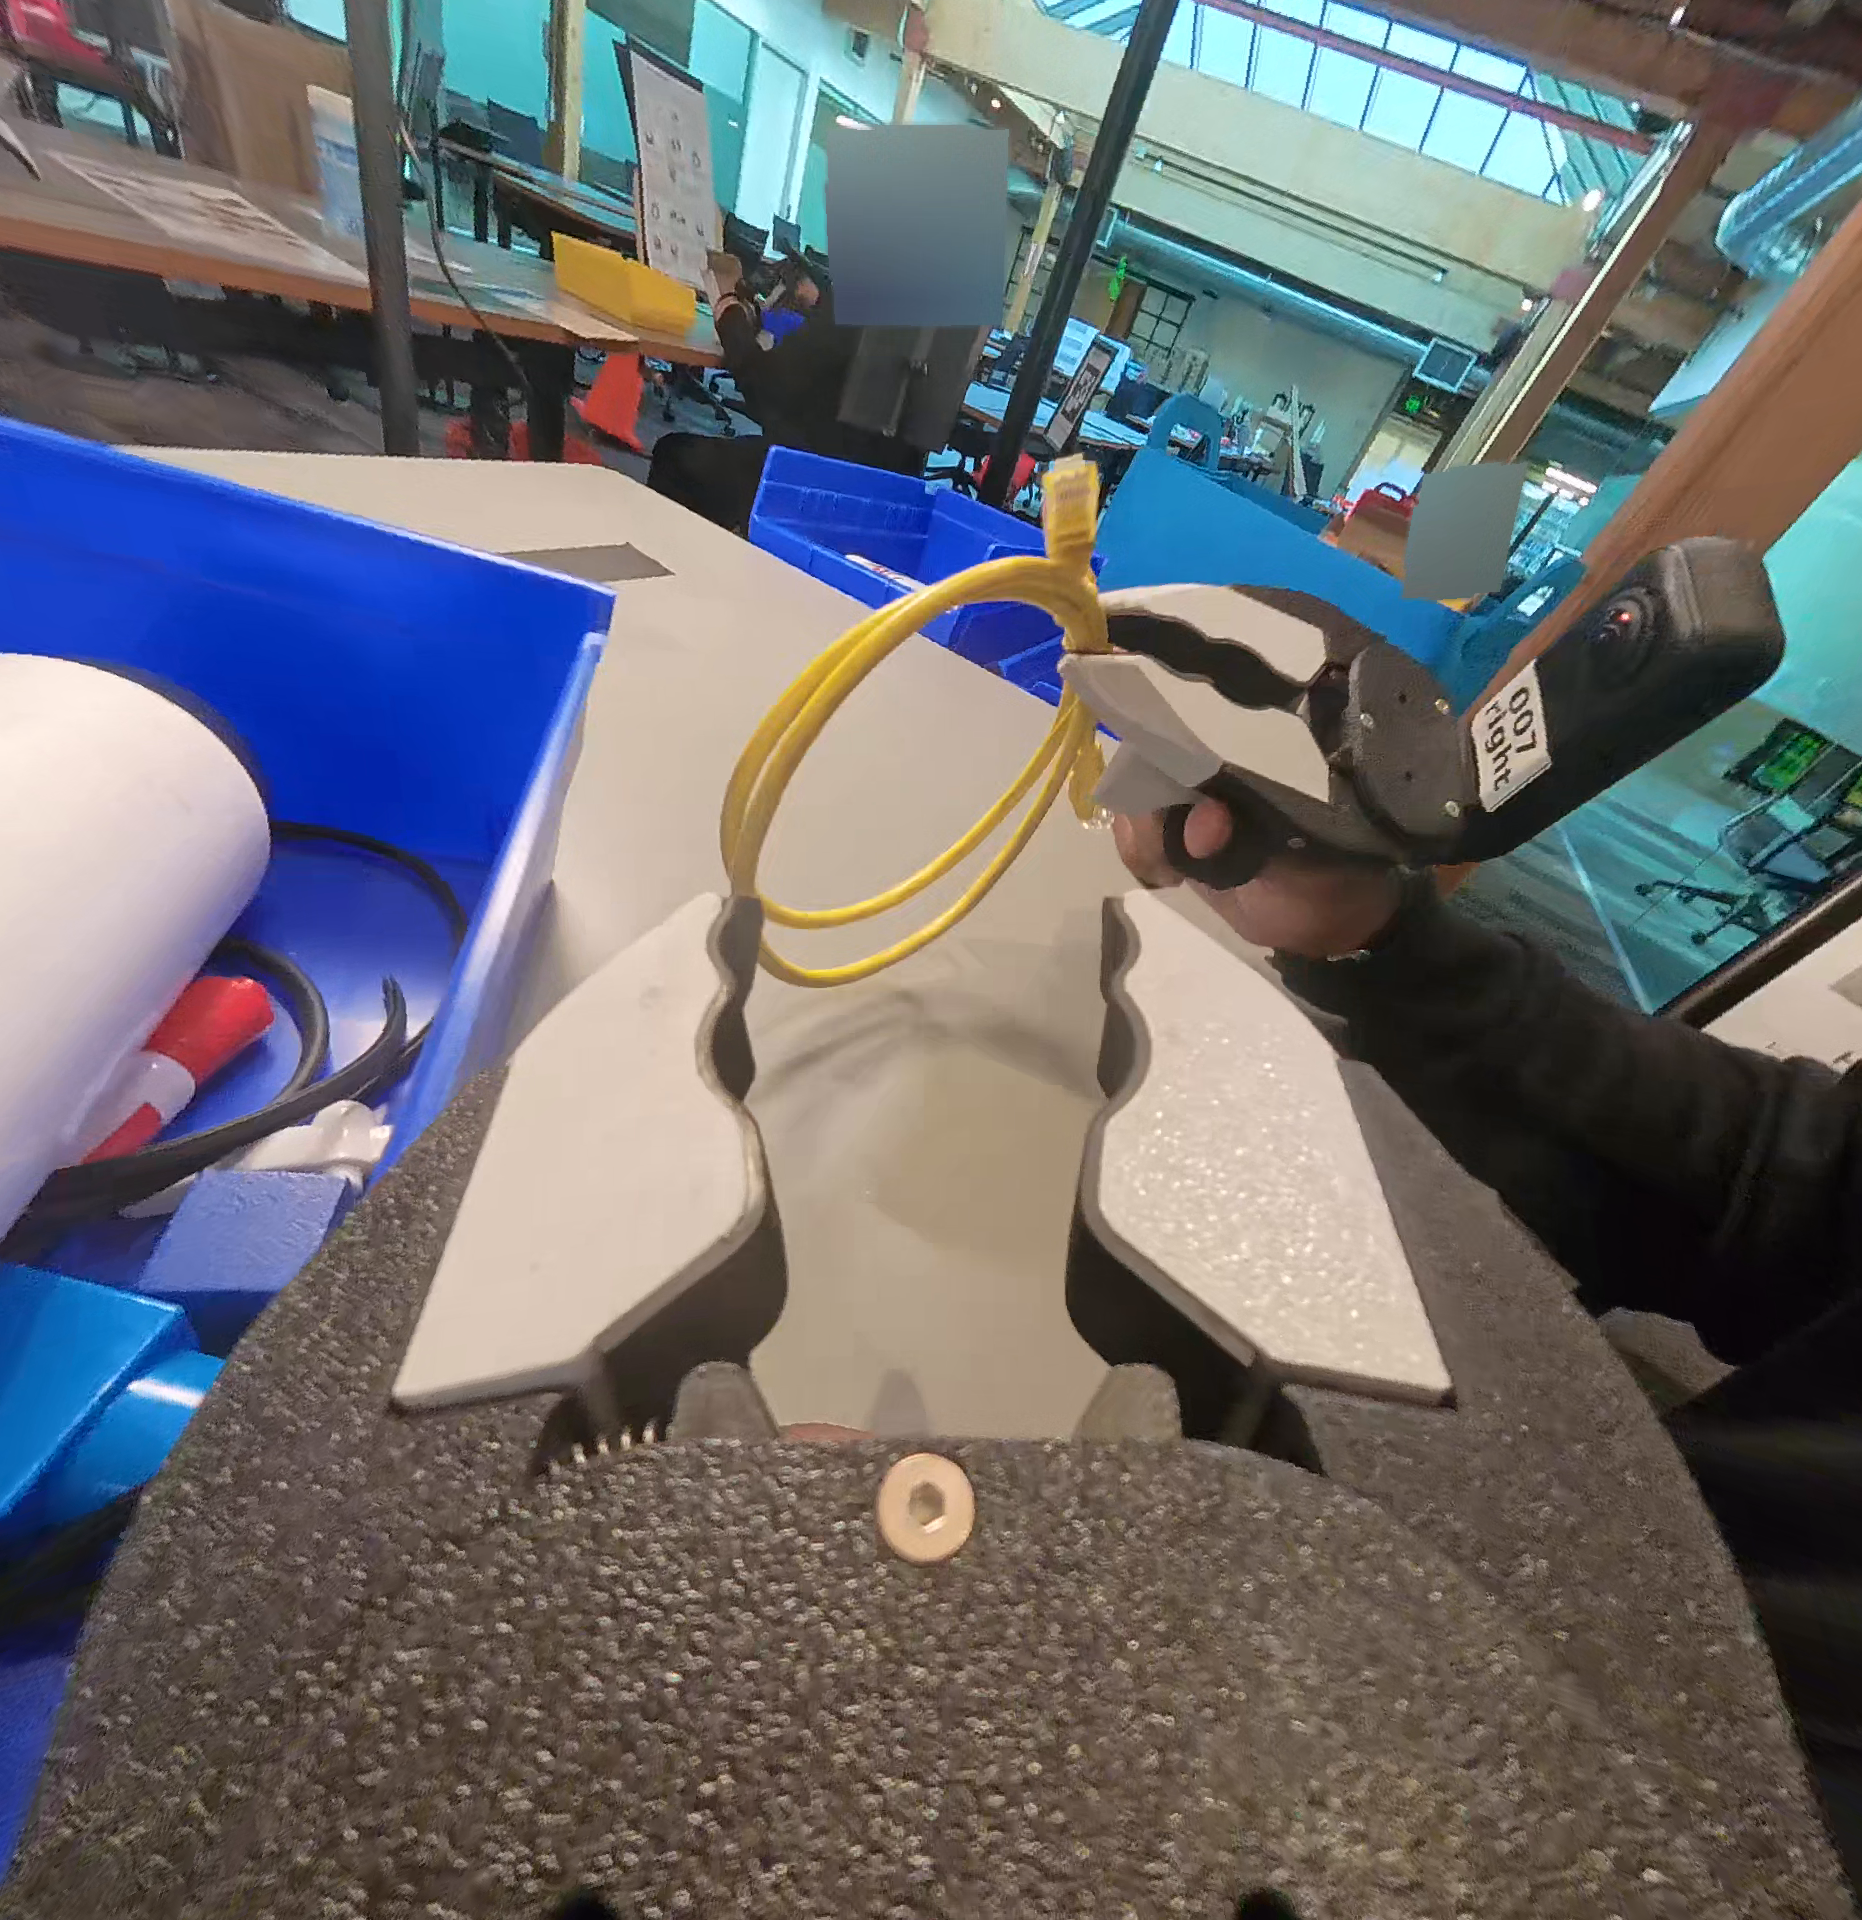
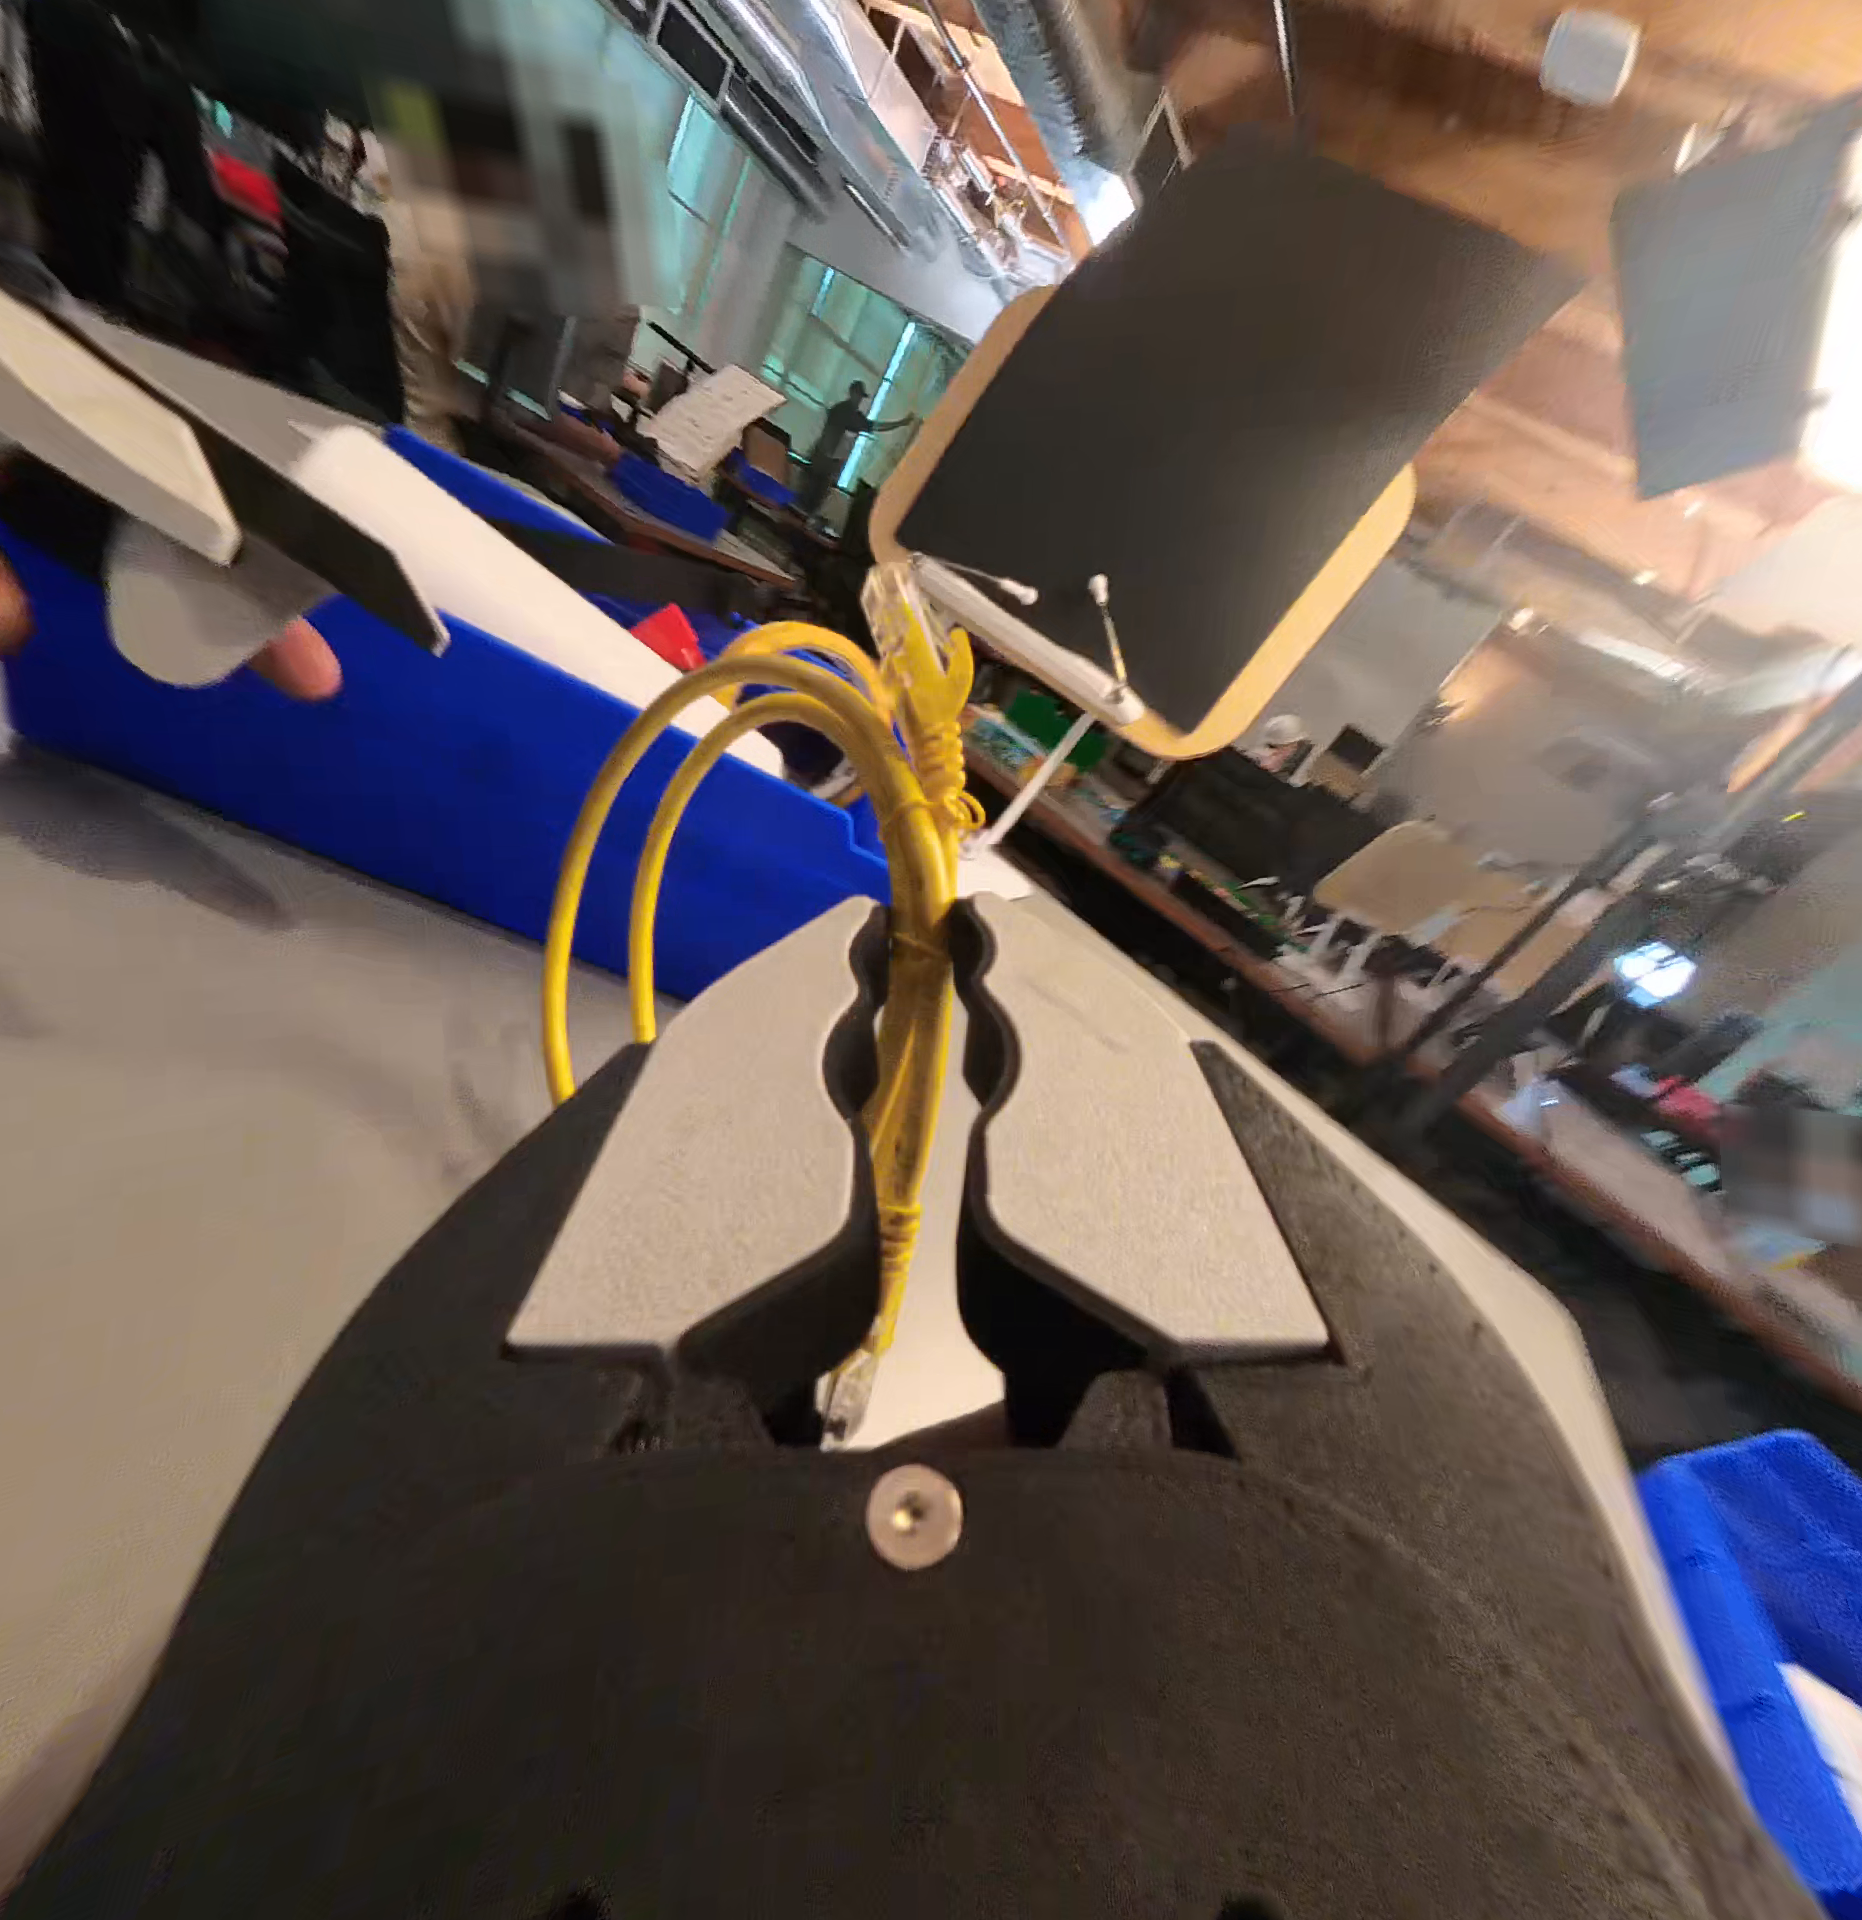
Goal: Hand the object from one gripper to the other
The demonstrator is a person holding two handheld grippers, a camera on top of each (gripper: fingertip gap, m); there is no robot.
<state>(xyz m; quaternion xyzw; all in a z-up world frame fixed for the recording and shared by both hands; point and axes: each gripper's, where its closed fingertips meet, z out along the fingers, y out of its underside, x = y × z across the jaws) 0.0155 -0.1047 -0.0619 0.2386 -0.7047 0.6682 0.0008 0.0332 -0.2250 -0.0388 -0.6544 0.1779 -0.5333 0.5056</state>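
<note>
Between the right claw (image 2: pixel 922 925) tips, a light, floppy cable (image 1: pixel 802 790) is pinched; the left claw (image 1: pixel 922 920), wide open and empty, should take the loop at 7 o'clock.

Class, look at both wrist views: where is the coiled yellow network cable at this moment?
The yellow network cable is clamped at its tied section in the right gripper, held in the air above the grey table; its loop hangs just ahead of the open left gripper.

A white label (image 1: pixel 1512 735) with black writing sits on the black body of the right hand-held gripper (image 1: pixel 1088 655). Far off, a white printed sheet (image 1: pixel 678 171) and a black-and-white patterned marker sign (image 1: pixel 1081 392) stand, too small to read.
</note>
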